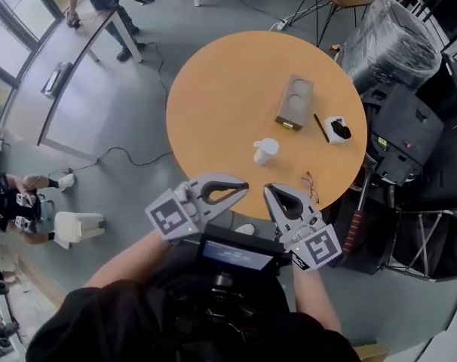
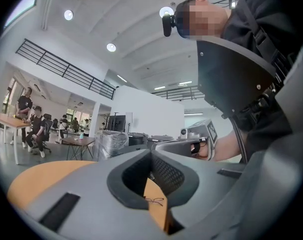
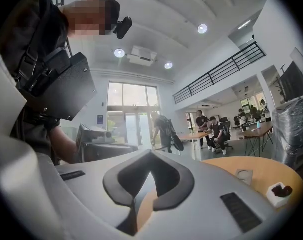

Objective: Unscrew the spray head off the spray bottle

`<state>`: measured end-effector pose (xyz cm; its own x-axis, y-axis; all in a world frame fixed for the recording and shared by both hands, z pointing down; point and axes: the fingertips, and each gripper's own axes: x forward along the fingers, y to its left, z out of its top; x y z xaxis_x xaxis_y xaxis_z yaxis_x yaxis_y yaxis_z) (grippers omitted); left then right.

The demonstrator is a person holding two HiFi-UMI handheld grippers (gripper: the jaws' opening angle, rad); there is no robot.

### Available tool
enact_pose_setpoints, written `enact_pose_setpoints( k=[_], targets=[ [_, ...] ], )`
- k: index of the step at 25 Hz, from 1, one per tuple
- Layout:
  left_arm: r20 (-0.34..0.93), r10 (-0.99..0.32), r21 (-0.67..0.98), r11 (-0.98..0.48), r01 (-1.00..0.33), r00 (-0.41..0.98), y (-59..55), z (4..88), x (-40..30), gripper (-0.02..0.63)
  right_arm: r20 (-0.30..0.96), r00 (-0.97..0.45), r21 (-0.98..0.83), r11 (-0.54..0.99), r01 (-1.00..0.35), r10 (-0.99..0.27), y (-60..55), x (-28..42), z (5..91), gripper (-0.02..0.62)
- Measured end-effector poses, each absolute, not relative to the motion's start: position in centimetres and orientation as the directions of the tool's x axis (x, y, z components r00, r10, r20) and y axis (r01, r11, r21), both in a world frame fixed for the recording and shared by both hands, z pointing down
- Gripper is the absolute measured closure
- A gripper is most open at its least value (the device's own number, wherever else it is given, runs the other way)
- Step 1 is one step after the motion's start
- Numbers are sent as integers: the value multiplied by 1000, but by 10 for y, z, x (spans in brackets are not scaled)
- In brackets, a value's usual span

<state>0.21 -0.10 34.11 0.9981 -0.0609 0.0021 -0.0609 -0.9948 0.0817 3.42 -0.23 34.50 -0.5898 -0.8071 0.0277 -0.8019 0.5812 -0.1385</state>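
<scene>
**Two closed claws held at the near edge of a round table, spray bottle untouched**

Closest to the person, the left claw (image 1: 240, 191) and the right claw (image 1: 270, 192) hover side by side, tips angled toward each other, just over the near rim of a round orange table (image 1: 213, 104). Each gripper view shows its grey jaws pressed together with nothing between them. A pair of thin-framed eyeglasses (image 1: 310, 186) lies on the table just beyond the right claw.

Farther in, near the table's middle, stands the spray bottle (image 1: 265, 151). It is small and white, and from above it looks like a short rounded body with a stub jutting to the left. It is too small in view to tell the head from the body. It stands apart from both claws.

Beyond it lie a grey rectangular tray (image 1: 295, 102) with two round hollows, a slim black stick (image 1: 320, 127), and a small white holder (image 1: 337, 130) with something dark inside.
</scene>
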Motion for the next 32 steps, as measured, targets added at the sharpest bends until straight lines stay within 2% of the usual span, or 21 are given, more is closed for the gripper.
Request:
enact_pose_setpoints(
  k=[7,14,20,22,32],
  targets=[
    [5,-94,54,-994,-94,996,-16,358,34,597,60,-628,-137,617,-775,-776,-14,62,365,600],
    [48,-113,35,-993,-114,992,-44,401,41,597,39,-606,-137,597,-791,-794,-43,77,393,600],
    [48,-136,88,-986,-140,990,-84,460,40,541,47,-578,-171,563,-808,-815,-76,81,435,600],
    [69,-144,102,-983,-150,987,-95,484,45,496,56,-573,-192,554,-810,-818,-84,86,455,600],
    [172,-143,136,-976,-167,975,-146,603,64,380,83,-549,-208,524,-826,-832,-131,92,530,600]
  ],
)
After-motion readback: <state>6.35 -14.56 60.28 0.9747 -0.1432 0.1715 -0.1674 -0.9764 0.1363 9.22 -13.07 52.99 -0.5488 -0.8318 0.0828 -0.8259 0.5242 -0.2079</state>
